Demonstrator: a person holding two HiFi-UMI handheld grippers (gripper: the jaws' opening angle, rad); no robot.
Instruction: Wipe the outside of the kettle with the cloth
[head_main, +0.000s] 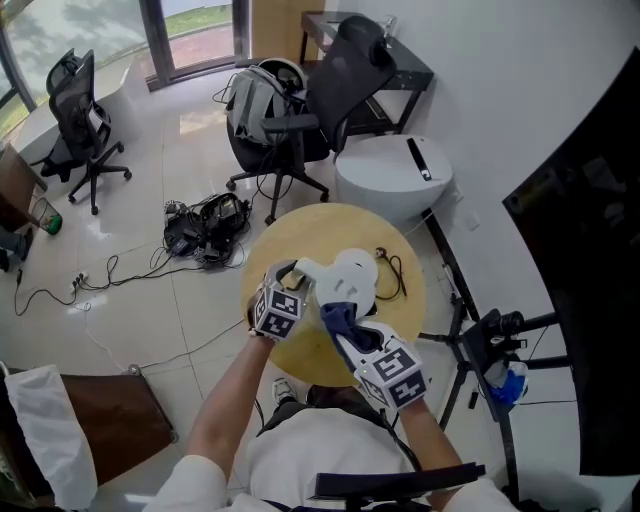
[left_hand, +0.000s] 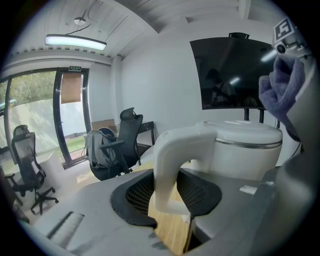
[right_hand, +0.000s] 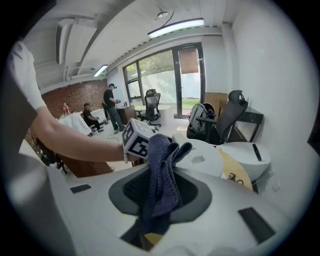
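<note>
On the round counter (head_main: 300, 355) of pale, finely grained wood stands the kettle (head_main: 352, 275), near its middle, with a thin black cable (head_main: 392, 268) looped just beside it. The kettle is white all over, smooth and matte like moulded plastic, with a squat rounded body and a domed lid. The left gripper view shows a narrow bright metal band (left_hand: 250, 143) running round under the lid. Its handle (left_hand: 167, 165) is a thick, softly curved loop of the same white plastic, arching out from the top of the body and bending down.

The left claw (head_main: 295, 275) is closed on that handle: the white loop runs down between the two dark pads (left_hand: 135, 192), which have a fine mesh texture and sit in smooth grey shells.

The right claw (head_main: 348, 335) is clamped on the cloth (head_main: 336, 317), a dark blue rag with a nubbly, towel-like weave. It is bunched into loose vertical folds that stick up past the claw's tips. From the head view the cloth hangs at the near side of the kettle, close by the handle; whether it touches the white wall cannot be told. A white cube (right_hand: 139, 140) with black square markers on the left gripper shows just behind the cloth in the right gripper view.
</note>
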